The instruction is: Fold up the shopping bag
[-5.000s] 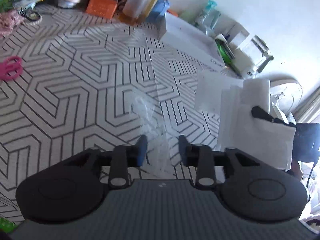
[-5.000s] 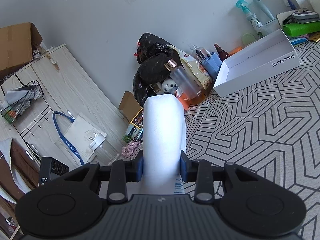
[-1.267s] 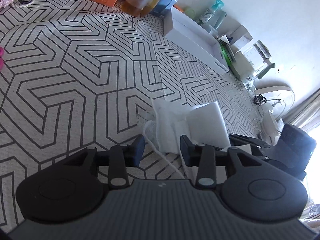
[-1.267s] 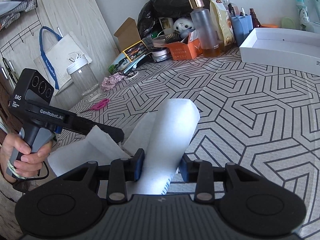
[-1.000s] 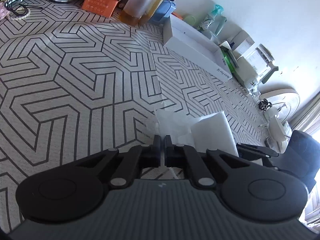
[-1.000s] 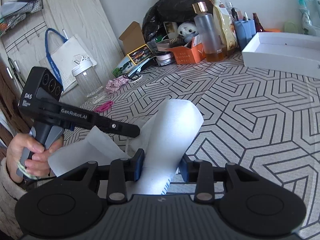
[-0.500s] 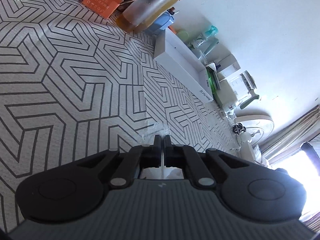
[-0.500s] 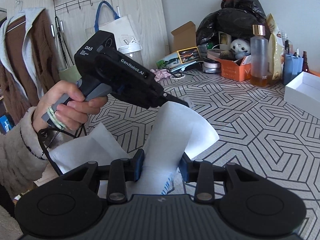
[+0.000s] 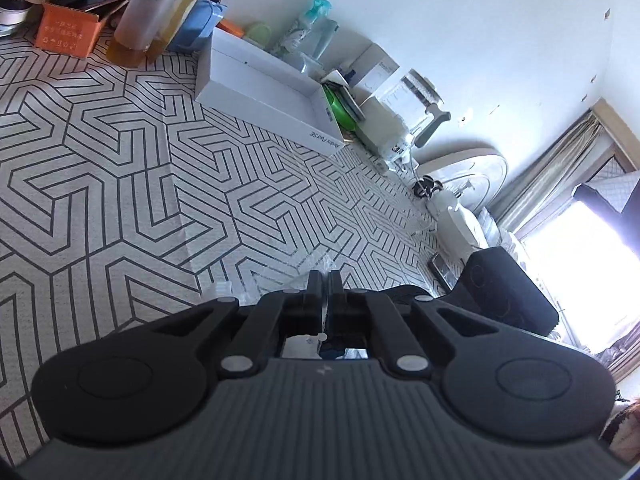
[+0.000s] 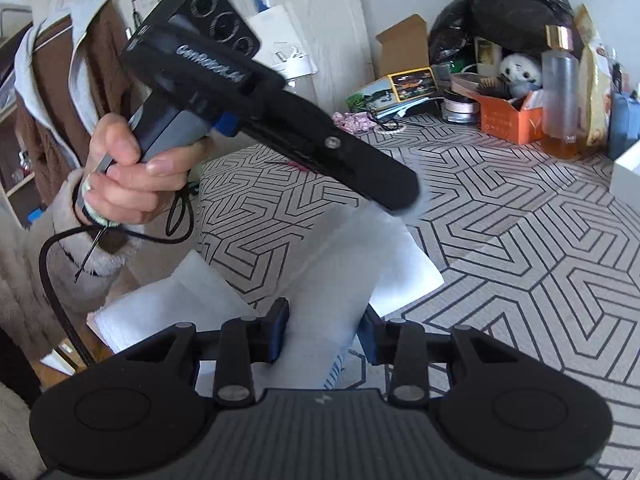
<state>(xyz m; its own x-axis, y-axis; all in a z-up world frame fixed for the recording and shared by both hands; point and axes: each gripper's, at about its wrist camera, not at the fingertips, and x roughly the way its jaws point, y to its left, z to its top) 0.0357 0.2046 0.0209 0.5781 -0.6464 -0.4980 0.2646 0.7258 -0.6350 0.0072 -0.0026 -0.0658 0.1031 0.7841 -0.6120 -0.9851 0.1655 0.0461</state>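
The shopping bag [image 10: 360, 256] is white, thin plastic, partly folded into a long strip that stands up from the patterned table. My right gripper [image 10: 324, 320] is shut on the strip's lower part, with the bag filling the gap between its blue pads. My left gripper [image 10: 402, 200], held by a hand [image 10: 128, 176] in a fleecy sleeve, comes in from the upper left and pinches the bag's top edge. In the left wrist view, that left gripper [image 9: 324, 278] is shut with a sliver of clear plastic between its fingers. More of the bag [image 9: 300, 346] shows below them.
A geometric black-and-white cloth [image 9: 120, 160] covers the table. A shallow white box [image 9: 272, 92], an orange carton [image 10: 508, 120], a tall bottle [image 10: 560, 100] and black bags [image 10: 508, 12] crowd the far side. The table's edge runs near the hand, at the left of the right wrist view.
My left gripper closed on the bag's edge, then rose and tilted up, drawing that edge higher. My right gripper kept its grip and rolled a little.
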